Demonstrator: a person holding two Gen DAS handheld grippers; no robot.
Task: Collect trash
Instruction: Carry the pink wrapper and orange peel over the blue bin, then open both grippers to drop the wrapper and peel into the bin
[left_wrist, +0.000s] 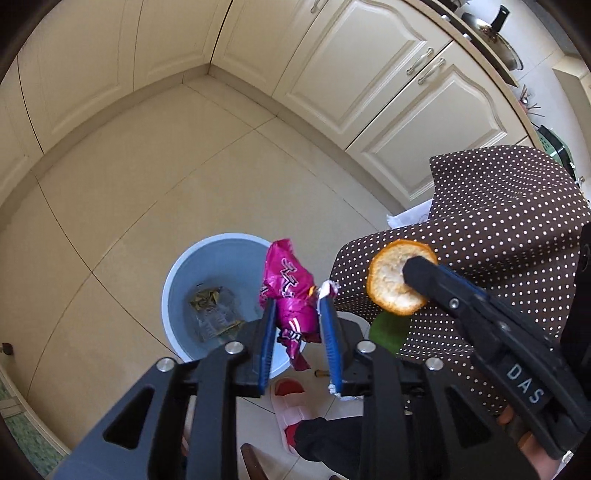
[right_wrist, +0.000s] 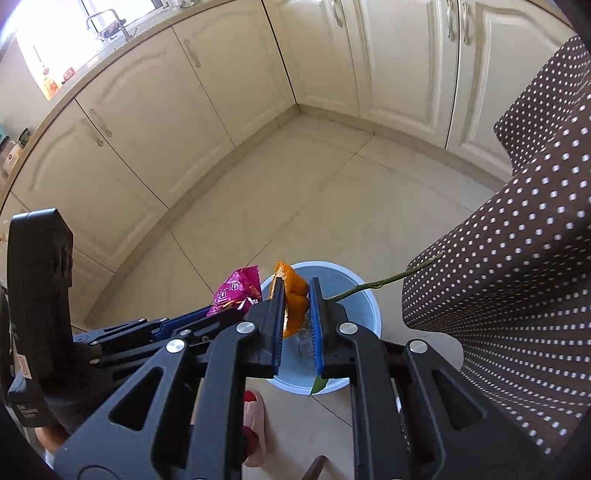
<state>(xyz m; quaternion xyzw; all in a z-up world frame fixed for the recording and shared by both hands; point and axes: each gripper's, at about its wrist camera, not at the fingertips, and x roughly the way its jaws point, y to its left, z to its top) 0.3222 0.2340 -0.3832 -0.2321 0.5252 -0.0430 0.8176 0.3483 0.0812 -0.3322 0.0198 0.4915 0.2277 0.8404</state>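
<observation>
Over the pale blue bin (left_wrist: 221, 254) on the floor, a crumpled magenta wrapper (left_wrist: 290, 291) is seen between the left gripper (left_wrist: 297, 306) jaws, which are parted a little; whether it is pinched cannot be told. Just right of it, an orange peel (right_wrist: 295, 302) is pinched in the right gripper (right_wrist: 297, 291) jaws, beside the dotted tablecloth (right_wrist: 517, 258)

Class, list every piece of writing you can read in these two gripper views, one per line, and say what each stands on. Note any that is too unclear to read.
"DAS": white letters on the black body of the right gripper, seen from the left wrist view.
Pink snack wrapper: white stylised characters, not readable.
Jars and bottles on the counter: labels too small and blurred to read.
Label on the left gripper's body: too blurred.
</observation>
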